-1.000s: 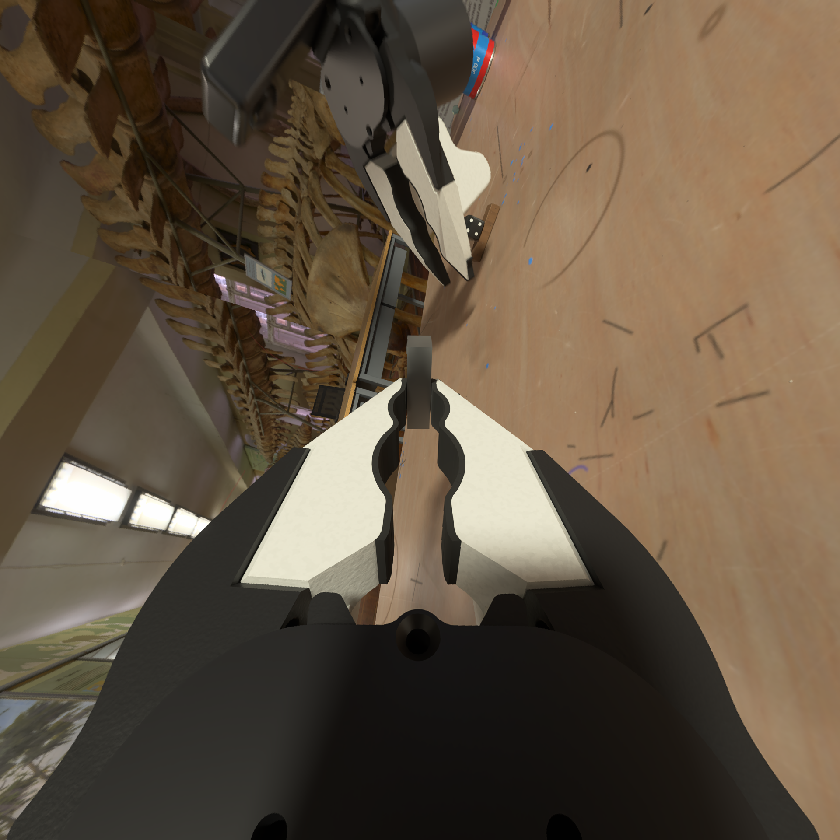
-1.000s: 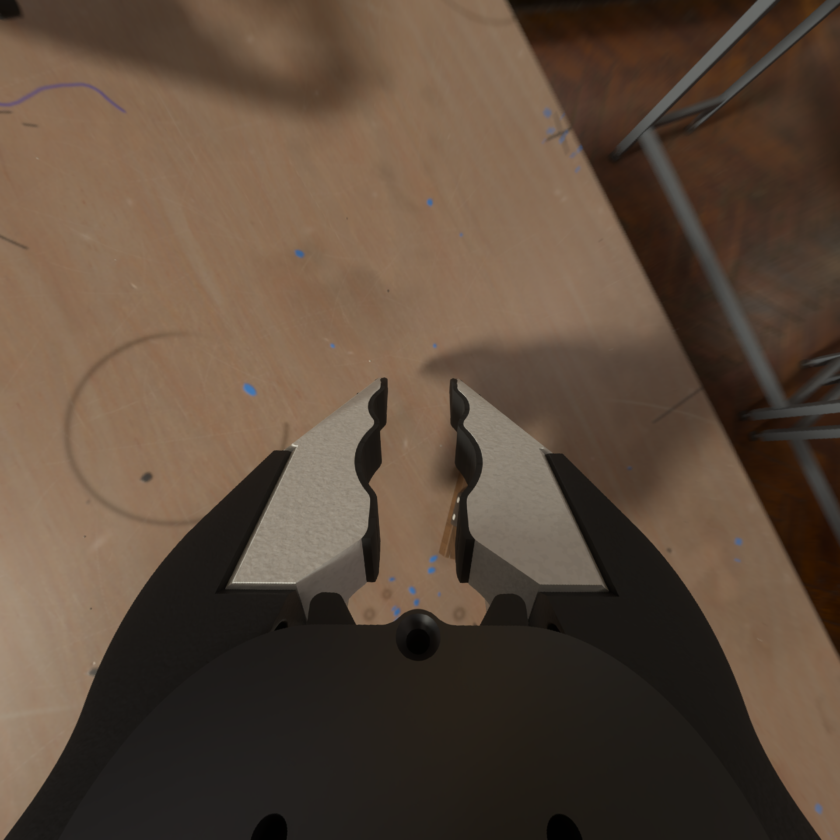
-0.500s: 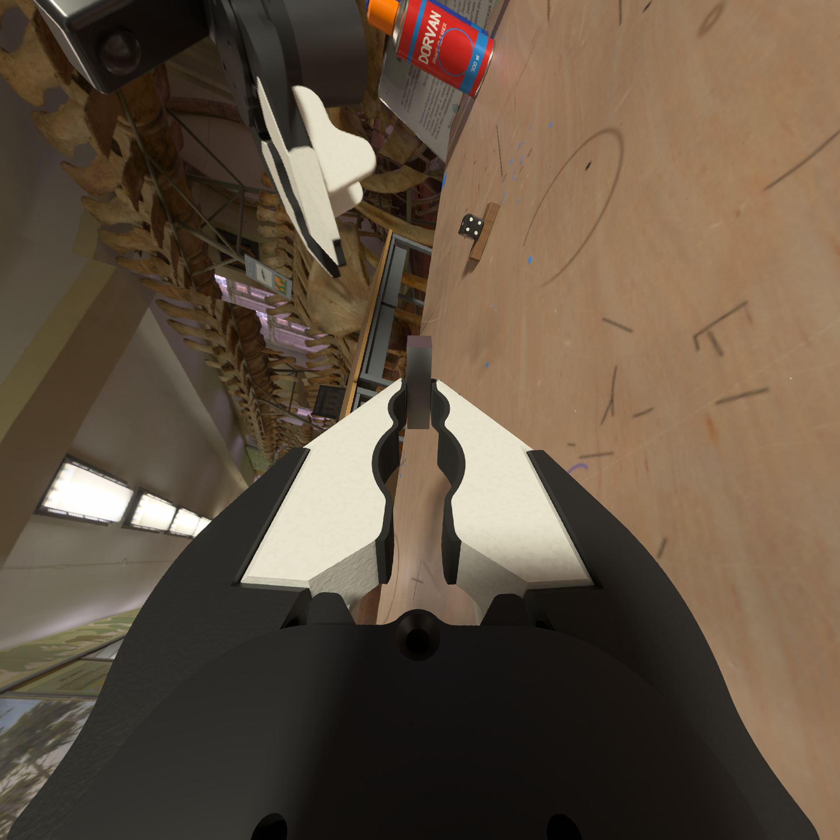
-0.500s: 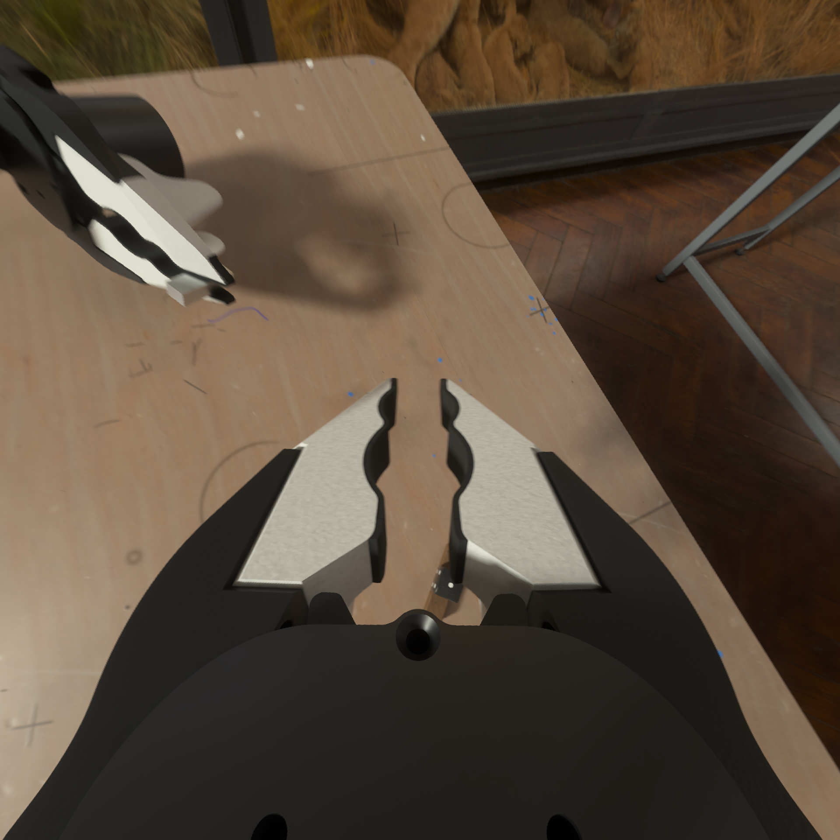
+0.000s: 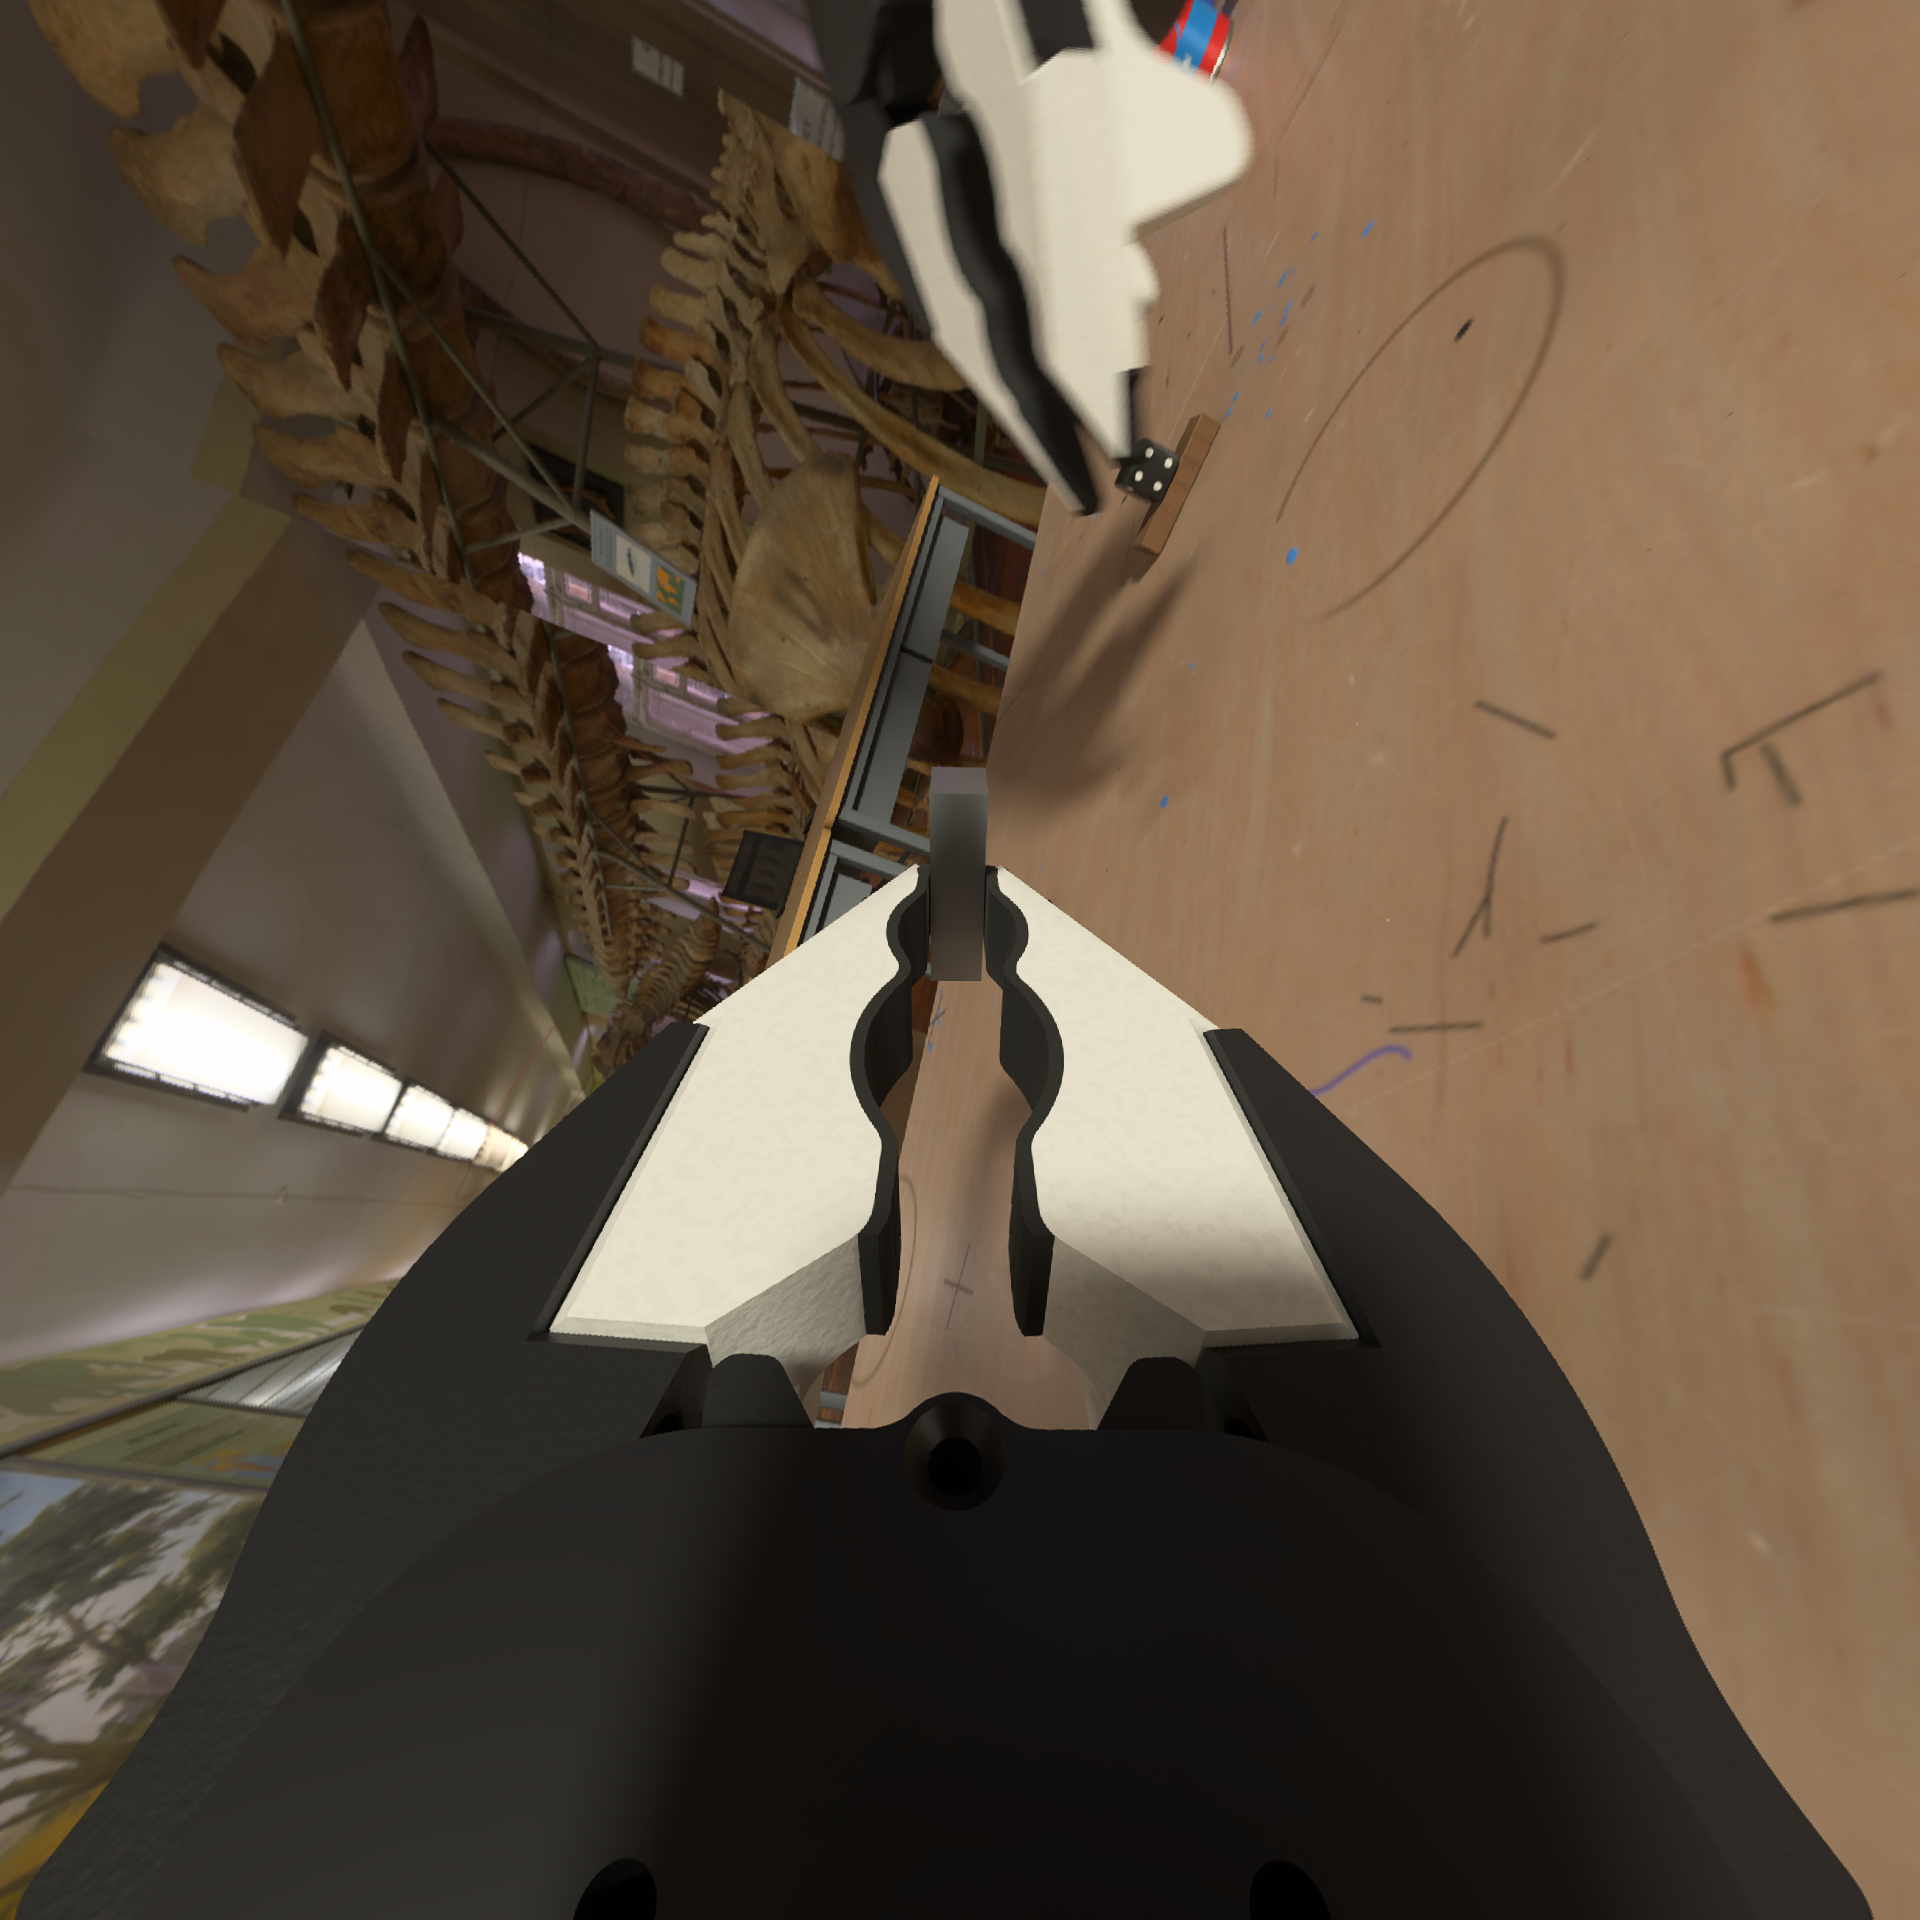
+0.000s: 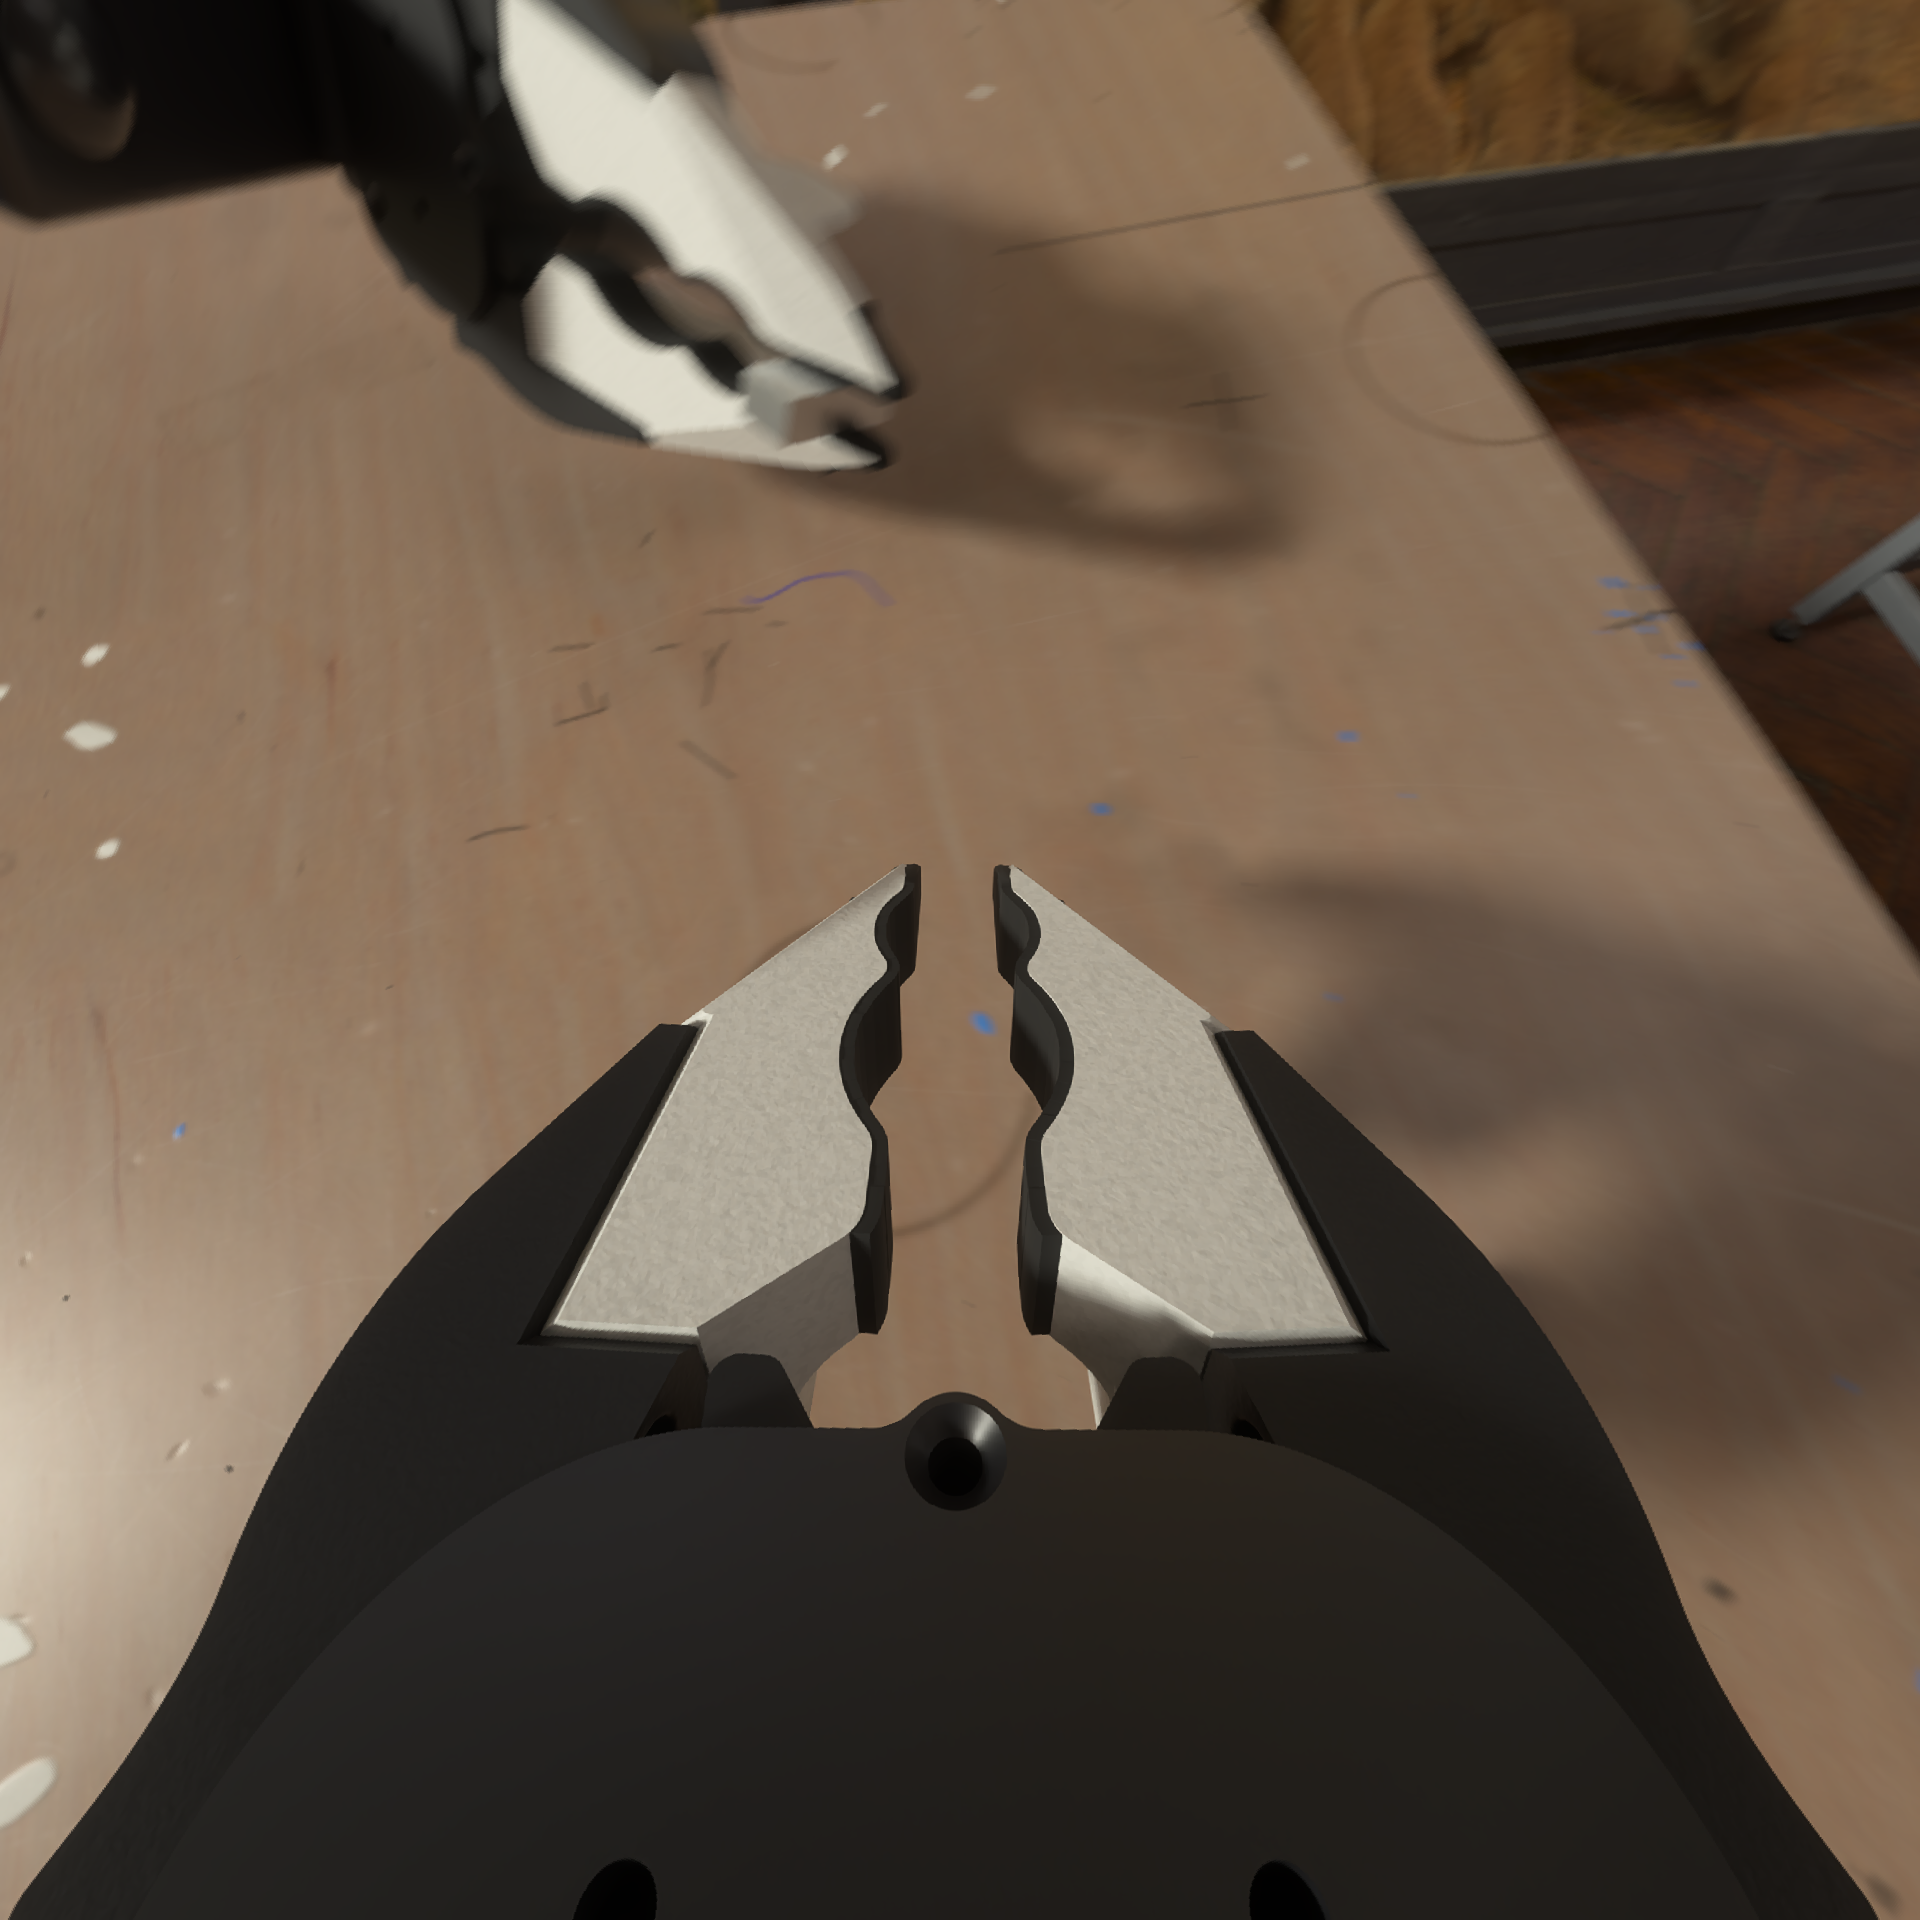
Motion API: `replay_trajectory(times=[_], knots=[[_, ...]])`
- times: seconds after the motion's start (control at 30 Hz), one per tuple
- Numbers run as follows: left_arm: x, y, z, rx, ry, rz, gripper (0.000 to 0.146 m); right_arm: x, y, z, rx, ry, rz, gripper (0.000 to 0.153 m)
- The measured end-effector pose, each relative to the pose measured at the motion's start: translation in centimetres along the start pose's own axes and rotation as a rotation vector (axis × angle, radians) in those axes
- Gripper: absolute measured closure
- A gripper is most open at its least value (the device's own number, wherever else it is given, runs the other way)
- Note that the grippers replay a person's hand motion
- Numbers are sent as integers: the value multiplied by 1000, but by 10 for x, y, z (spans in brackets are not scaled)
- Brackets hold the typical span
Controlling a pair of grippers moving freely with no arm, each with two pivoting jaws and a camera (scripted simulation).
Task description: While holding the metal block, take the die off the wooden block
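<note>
My left gripper [image 5: 956, 875] is shut on a small grey metal block [image 5: 956, 831] and holds it above the wooden table [image 5: 1507, 1039]. It also shows in the right wrist view [image 6: 883, 421] at the upper left, with the metal block [image 6: 784, 400] at its tips. A black die [image 5: 1146, 468] with white pips sits on a thin wooden block [image 5: 1179, 488] farther along the table. My right gripper [image 5: 1096, 483] hangs with its tips just beside the die, not around it. In its own view the right gripper [image 6: 956, 873] is empty, with only a narrow gap between the jaws. The die is hidden there.
A red and blue spray can [image 5: 1195, 31] stands beyond the wooden block. The table's right edge [image 6: 1662, 831] drops to a dark parquet floor, with a metal leg [image 6: 1860, 592] nearby. Pencil marks and paint specks dot the tabletop.
The right gripper lifted away, then came back down so its tips are close beside the die. Its jaw gap has narrowed. The left gripper has stayed still with the metal block.
</note>
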State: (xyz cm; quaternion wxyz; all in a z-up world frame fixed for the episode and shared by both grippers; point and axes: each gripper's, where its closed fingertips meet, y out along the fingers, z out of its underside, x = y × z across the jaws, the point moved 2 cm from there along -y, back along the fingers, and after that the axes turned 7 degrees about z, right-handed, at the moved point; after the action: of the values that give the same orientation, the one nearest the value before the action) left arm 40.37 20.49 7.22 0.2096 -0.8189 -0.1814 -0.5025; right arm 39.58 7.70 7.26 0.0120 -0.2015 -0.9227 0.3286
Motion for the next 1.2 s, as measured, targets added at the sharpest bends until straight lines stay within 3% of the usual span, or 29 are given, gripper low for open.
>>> replay_trajectory(times=[0.13,0.27,0.4,0.47,0.6,0.73,0.97,1.07,1.2], knots=[[-1,2,2,22,6,0,137,38,30,12,53,-66,-5,136],[-2,2,1,21,19,7,137,41,50,13,106,-81,45,125],[-2,1,-1,13,23,6,137,41,54,13,122,-41,-24,142],[-2,1,-1,11,21,3,137,38,49,9,131,-37,-39,142],[-1,1,-1,6,15,1,137,32,17,-27,-32,-14,-46,141],[-2,1,-2,5,19,5,137,17,-20,-56,-183,45,15,125],[-3,2,-1,7,22,8,137,4,-37,-43,-248,20,128,121],[-3,3,-1,10,25,10,137,3,-35,-26,-174,-23,159,123],[-4,3,0,15,33,14,137,-19,-41,16,68,-75,354,129]])
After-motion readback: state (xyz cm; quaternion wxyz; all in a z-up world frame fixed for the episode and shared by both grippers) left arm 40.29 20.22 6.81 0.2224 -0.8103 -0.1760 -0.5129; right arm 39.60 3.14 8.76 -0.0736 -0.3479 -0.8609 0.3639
